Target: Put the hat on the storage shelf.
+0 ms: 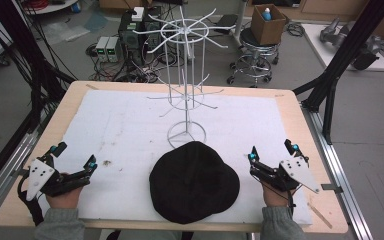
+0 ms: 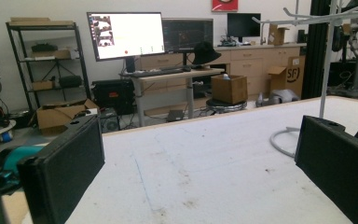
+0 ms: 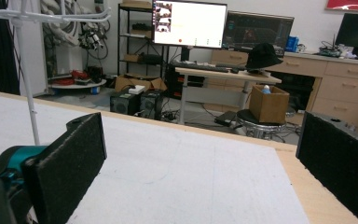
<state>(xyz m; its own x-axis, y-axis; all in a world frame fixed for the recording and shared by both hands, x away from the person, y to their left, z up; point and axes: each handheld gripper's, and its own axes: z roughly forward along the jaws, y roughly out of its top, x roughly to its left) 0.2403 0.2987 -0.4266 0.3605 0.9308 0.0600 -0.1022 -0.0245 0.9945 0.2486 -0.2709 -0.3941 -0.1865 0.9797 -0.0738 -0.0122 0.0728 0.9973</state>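
On the wooden surface (image 1: pixel 300 112), under its white mat (image 1: pixel 120 125), everything sits waiting, and I read this as the very start: a black hat (image 1: pixel 194 181) lies flat at the near middle of the mat, crown up, untouched, with the white wire rack (image 1: pixel 185 75) standing upright just behind it, its ring base all but touching the hat's far brim. Both pairs of tongs are parked low at the near corners, well apart from the hat: the left tongs (image 1: pixel 74 156) on one side, the right tongs (image 1: pixel 272 152) on the other, each spread wide with nothing between the pads, and each gripper view looks out between its black pads over bare mat. My guess is the hat is meant for one of the rack's arms, so the next move calls for one hand to swing inward, come in low at the brim and pinch the soft fabric, probably with the other steadying it. Room is generous: open mat lies on both flanks of the hat and ahead of each hand. The tight spots are the rack's thin spokes reaching out at two levels above the hat's far side, and the near edge of the surface, where the brim sits close to the lip.
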